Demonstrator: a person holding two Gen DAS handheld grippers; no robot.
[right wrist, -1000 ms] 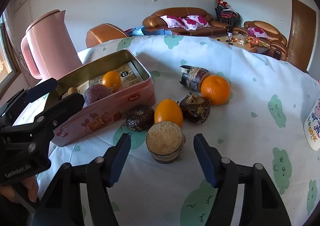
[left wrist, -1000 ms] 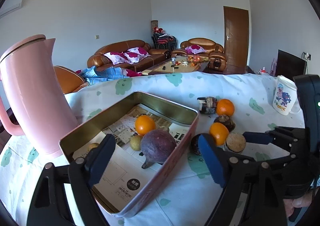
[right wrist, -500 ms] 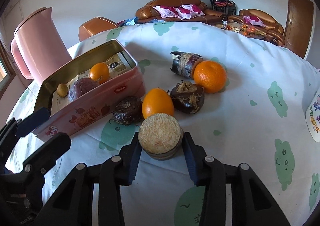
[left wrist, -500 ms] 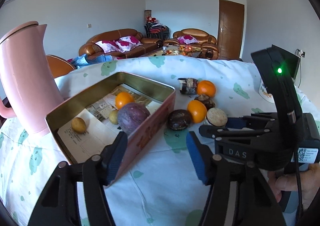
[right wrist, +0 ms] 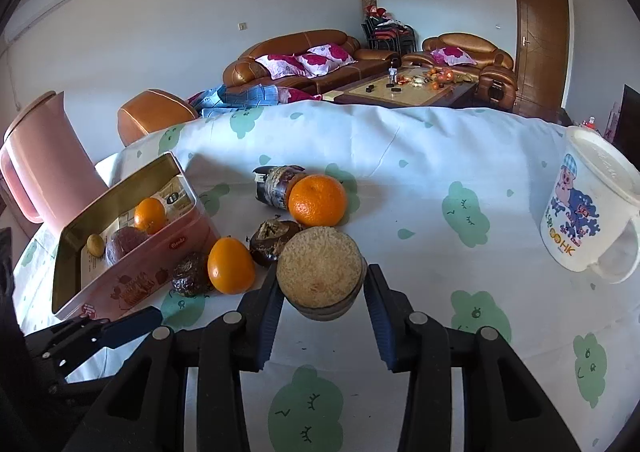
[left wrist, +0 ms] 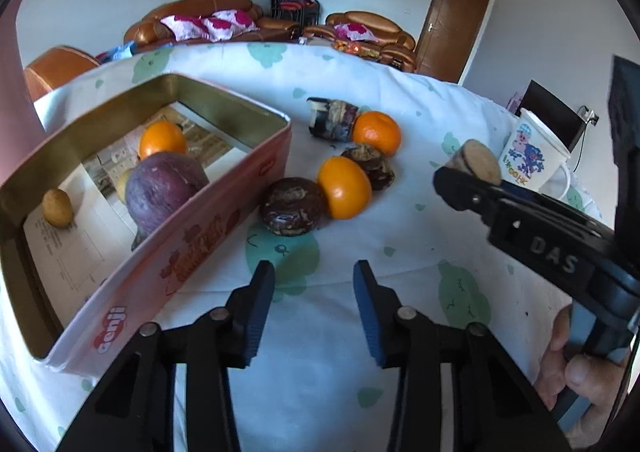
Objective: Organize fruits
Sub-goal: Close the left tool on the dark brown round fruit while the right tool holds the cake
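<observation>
My right gripper (right wrist: pixel 322 294) is shut on a round tan fruit (right wrist: pixel 320 272) and holds it above the tablecloth; it also shows in the left wrist view (left wrist: pixel 478 161). My left gripper (left wrist: pixel 314 292) is open and empty, low over the cloth beside the pink tin (left wrist: pixel 224 211). The tin holds an orange (left wrist: pixel 162 139), a purple fruit (left wrist: pixel 164 187) and a small yellow fruit (left wrist: pixel 58 207). On the cloth lie two oranges (right wrist: pixel 317 199) (right wrist: pixel 231 266), two dark brown fruits (right wrist: pixel 274 242) (right wrist: pixel 190 280) and a dark wrapped item (right wrist: pixel 276 187).
A pink jug (right wrist: pixel 44 163) stands behind the tin at the left. A white printed mug (right wrist: pixel 588 211) stands at the right. The table carries a white cloth with green prints (right wrist: pixel 440 155). Sofas and a door lie beyond.
My right gripper has closed on the tan fruit and lifted it off the cloth. My left gripper has moved right, away from the tin, and its jaws have narrowed.
</observation>
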